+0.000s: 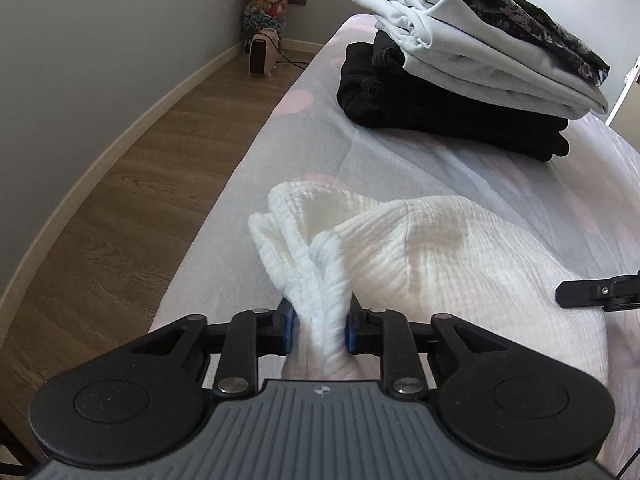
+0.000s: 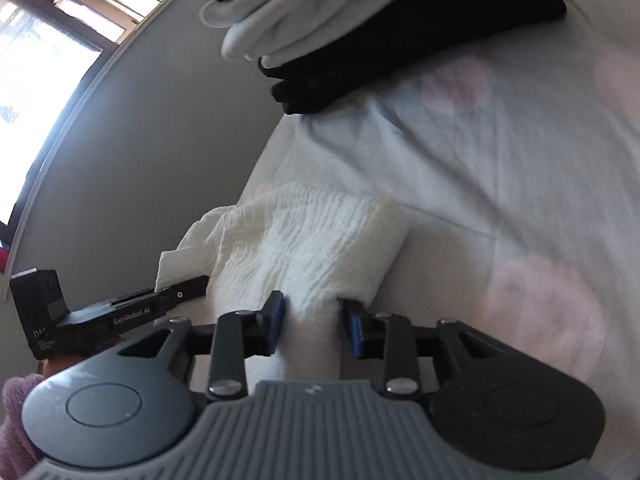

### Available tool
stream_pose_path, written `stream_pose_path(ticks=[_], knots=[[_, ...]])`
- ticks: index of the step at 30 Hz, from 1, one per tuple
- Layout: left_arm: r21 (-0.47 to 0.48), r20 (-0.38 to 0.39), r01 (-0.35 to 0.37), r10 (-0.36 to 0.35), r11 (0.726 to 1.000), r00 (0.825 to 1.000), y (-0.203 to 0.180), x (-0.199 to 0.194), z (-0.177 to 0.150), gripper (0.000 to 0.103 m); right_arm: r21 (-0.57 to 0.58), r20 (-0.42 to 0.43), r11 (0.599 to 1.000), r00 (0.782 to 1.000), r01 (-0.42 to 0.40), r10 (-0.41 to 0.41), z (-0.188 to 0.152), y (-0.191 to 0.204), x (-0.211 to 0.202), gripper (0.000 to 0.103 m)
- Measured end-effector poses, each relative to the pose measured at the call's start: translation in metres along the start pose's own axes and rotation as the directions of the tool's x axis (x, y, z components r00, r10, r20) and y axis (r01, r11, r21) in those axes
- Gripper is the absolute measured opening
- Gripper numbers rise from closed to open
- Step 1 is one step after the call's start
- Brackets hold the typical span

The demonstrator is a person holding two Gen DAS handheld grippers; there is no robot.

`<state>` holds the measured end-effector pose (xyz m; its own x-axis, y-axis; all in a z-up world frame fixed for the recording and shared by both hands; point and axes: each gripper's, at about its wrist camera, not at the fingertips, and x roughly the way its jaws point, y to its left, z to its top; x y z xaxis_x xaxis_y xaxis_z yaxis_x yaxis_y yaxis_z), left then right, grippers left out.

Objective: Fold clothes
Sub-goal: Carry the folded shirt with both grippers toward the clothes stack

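Left wrist view: the left gripper (image 1: 319,330) pinches a bunched edge of the white crinkled garment (image 1: 420,256) lying on the bed sheet (image 1: 240,200) – folded stack (image 1: 472,68) sits well beyond. Right wrist view: the right gripper (image 2: 311,326) has its jaws apart – cloth runs between them, right pad looks clear of it.

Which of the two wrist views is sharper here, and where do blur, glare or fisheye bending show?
Left wrist view: sharp; the white garment shows crisp ribbing, soft shadows, and the floor edge bends with the fisheye. Right wrist view: motion-blurred, the folded stack smeared; the window is blown out; the wall line curves.
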<state>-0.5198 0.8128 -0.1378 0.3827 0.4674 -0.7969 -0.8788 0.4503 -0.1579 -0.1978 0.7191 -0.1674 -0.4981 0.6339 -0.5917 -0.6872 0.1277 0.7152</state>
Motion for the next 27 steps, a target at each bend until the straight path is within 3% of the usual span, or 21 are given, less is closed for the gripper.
stream_pose_path(ticks=[1,3,7,9,10,12,14,16,18,20,22,24,27], knots=[[-0.033,0.006,0.017,-0.017,0.999,1.000,0.007,-0.001,0.001,0.034,0.040,0.002,0.999,1.000,-0.012,0.012,0.004,-0.006,-0.003,0.053],[-0.102,0.018,0.050,-0.048,0.994,0.999,0.021,-0.002,0.004,0.036,0.112,0.027,0.994,1.000,-0.018,0.015,0.013,-0.018,-0.009,0.070],[-0.199,0.007,0.057,-0.057,0.978,0.998,0.036,0.008,0.006,0.040,0.257,0.023,0.964,0.998,-0.064,0.061,0.028,-0.039,0.006,0.068],[-0.236,0.001,0.058,-0.060,0.970,0.998,0.040,0.012,0.005,0.038,0.282,0.015,0.954,0.994,-0.105,0.105,0.032,-0.040,0.017,0.053],[-0.246,0.006,0.066,-0.066,0.967,0.998,0.040,0.013,0.004,0.027,0.277,0.008,0.955,0.994,-0.107,0.109,0.034,-0.038,0.022,0.047],[-0.258,0.023,0.075,-0.071,0.963,0.997,0.038,0.010,0.001,0.016,0.245,-0.001,0.965,0.996,-0.089,0.092,0.034,-0.031,0.027,0.020],[-0.202,0.063,0.037,-0.024,0.979,0.998,0.027,0.000,-0.001,0.012,0.155,0.010,0.986,0.998,-0.065,0.064,0.035,-0.018,0.025,0.013],[-0.140,0.128,0.019,-0.001,0.990,0.992,0.016,-0.014,0.000,0.011,-0.054,0.037,0.998,0.998,-0.042,0.044,0.036,0.011,0.014,0.011],[-0.090,0.178,0.006,0.010,0.996,0.984,0.009,-0.027,0.005,0.011,-0.326,0.081,0.945,0.997,0.031,-0.005,0.030,0.049,0.001,0.010],[-0.046,0.218,-0.006,0.016,0.999,0.976,0.002,-0.036,0.014,0.011,-0.566,0.145,0.814,0.988,0.132,-0.059,0.019,0.084,-0.008,0.010],[-0.015,0.251,-0.012,0.015,1.000,0.968,-0.003,-0.040,0.025,0.010,-0.673,0.195,0.716,0.978,0.185,-0.070,0.014,0.101,-0.017,0.009],[0.007,0.274,-0.019,0.016,1.000,0.962,-0.007,-0.038,0.037,0.010,-0.703,0.225,0.678,0.971,0.215,-0.075,0.017,0.108,-0.024,0.009],[0.040,0.286,-0.037,0.025,0.999,0.958,-0.013,-0.023,0.055,0.011,-0.698,0.255,0.668,0.961,0.257,-0.104,0.032,0.104,-0.024,0.009]])
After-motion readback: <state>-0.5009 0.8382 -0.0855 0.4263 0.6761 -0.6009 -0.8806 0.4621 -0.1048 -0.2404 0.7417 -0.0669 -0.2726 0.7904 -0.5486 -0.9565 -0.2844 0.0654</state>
